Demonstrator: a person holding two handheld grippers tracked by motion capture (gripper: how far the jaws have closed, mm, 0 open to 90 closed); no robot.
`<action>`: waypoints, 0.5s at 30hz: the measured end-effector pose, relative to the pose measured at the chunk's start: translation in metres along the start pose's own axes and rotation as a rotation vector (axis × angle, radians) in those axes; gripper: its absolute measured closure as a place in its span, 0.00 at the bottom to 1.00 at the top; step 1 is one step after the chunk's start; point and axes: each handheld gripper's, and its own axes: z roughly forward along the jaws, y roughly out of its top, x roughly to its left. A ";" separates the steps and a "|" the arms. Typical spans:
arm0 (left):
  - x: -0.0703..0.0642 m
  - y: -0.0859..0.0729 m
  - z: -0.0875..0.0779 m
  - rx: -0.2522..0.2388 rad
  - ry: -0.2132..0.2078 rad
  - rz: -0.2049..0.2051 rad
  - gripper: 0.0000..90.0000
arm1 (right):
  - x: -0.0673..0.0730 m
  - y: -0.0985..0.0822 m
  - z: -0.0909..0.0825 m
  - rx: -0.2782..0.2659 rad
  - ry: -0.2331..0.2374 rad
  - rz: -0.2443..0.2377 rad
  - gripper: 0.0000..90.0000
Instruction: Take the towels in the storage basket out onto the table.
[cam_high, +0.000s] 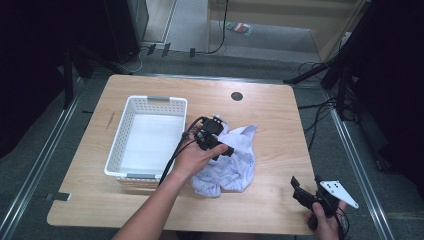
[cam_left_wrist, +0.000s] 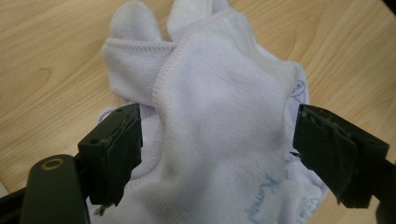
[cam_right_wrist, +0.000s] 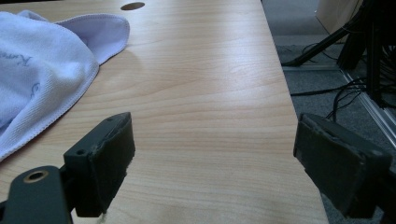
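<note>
A crumpled pale lilac cloth (cam_high: 235, 167) with faint blue print lies on the wooden table (cam_high: 280, 125), just right of a white basket (cam_high: 121, 131). My left gripper (cam_high: 216, 142) hovers over the cloth's upper left part. In the left gripper view its jaws (cam_left_wrist: 217, 121) stand wide apart, and a raised fold of the cloth (cam_left_wrist: 219, 88) lies below and between them without the pads pressing on it. My right gripper (cam_high: 306, 181) rests near the table's front right corner, open (cam_right_wrist: 212, 126) over bare wood, with the cloth (cam_right_wrist: 37, 70) off to its left.
The white perforated basket has nothing in it. A round cable hole (cam_high: 237, 96) sits near the table's far edge. The table's right edge (cam_right_wrist: 299, 121) runs close by my right gripper. Cables and dark stand legs (cam_high: 345, 75) lie on the floor beyond.
</note>
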 end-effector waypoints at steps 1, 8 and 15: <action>0.001 0.000 -0.003 -0.003 0.008 0.003 0.18 | 0.000 0.000 0.000 0.000 0.000 0.000 0.14; 0.010 -0.003 -0.026 -0.056 0.033 0.006 0.19 | 0.000 0.000 0.000 0.002 -0.002 0.000 0.14; 0.027 -0.011 -0.051 -0.102 0.052 -0.007 0.19 | 0.000 0.000 0.000 0.002 -0.003 0.000 0.14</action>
